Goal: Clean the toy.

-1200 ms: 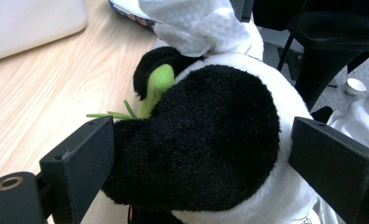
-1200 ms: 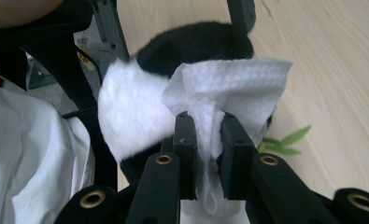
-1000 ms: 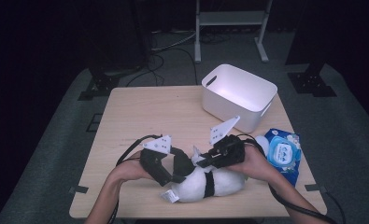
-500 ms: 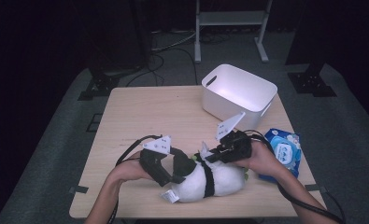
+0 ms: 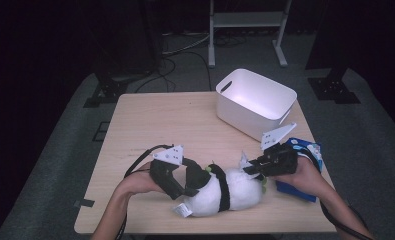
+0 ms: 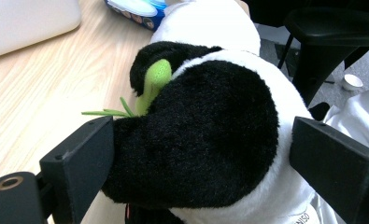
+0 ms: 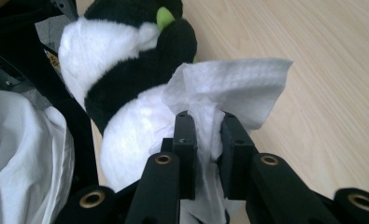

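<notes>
Now the right hand-held gripper (image 5: 251,169), clamped on a tissue (image 7: 229,88), had swung toward three o'clock off the panda (image 5: 225,192), which the left hand-held gripper (image 5: 197,182) pinned at the tabletop's (image 5: 175,125) six o'clock; wiping paused.

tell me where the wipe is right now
In the right gripper view the white wipe is pinched in the right gripper, just beside the plush panda.

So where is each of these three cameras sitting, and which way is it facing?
High view: fixed above the person's side, looking forward and down on the table; both forearms enter from below.
Left gripper view: rides the left gripper, looking along its jaws at the plush panda.
Right gripper view: rides the right gripper, looking along jaws shut on a white wipe.
Shared: all show the panda.
</notes>
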Tool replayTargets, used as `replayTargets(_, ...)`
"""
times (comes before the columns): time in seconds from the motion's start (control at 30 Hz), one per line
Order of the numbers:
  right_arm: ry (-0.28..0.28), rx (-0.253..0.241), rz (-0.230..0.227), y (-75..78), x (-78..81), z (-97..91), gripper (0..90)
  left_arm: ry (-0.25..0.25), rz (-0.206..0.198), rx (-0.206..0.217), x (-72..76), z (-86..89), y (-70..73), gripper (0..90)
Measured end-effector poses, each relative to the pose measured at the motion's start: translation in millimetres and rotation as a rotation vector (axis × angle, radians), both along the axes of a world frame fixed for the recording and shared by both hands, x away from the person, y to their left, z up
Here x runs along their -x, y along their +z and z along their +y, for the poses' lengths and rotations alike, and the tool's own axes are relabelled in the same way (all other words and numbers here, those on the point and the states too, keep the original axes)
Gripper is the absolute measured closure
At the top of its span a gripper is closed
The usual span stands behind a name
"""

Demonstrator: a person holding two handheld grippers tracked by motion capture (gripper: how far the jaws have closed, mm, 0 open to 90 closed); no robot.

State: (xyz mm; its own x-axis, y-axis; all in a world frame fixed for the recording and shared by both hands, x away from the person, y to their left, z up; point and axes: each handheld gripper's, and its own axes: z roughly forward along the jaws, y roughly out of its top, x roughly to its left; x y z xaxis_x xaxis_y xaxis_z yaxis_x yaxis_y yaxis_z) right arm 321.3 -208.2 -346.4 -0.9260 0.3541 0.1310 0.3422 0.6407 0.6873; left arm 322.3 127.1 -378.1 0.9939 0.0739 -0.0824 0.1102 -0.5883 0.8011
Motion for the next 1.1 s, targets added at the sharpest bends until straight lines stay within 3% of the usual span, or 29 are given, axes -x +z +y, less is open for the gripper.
replayTargets(0.27, 0.018, -0.013, -0.006, 0.4, 2.9, 4.0, 78.1, 0.012, 0.002, 0.002, -0.7, -1.3, 0.6, 7.2)
replayTargets(0.57, 0.125, -0.020, 0.001, 0.7, 6.1, 41.2, 77.9, 0.024, 0.003, 0.003, -1.5, -1.4, 1.4, 7.2)
replayTargets(0.7, 0.169, 0.035, 0.004, -6.7, 8.3, 60.6, 77.9, 0.033, 0.001, 0.006, -1.8, 0.8, 3.9, 7.2)
replayTargets(0.93, 0.191, 0.032, 0.030, -11.1, 8.0, 62.9, 78.1, 0.067, 0.006, 0.014, -5.9, 8.1, 7.0, 7.2)
replayTargets(1.1, 0.196, 0.034, 0.033, -11.4, 11.6, 62.8, 78.0, 0.049, 0.049, -0.002, -6.2, 4.4, 2.8, 7.1)
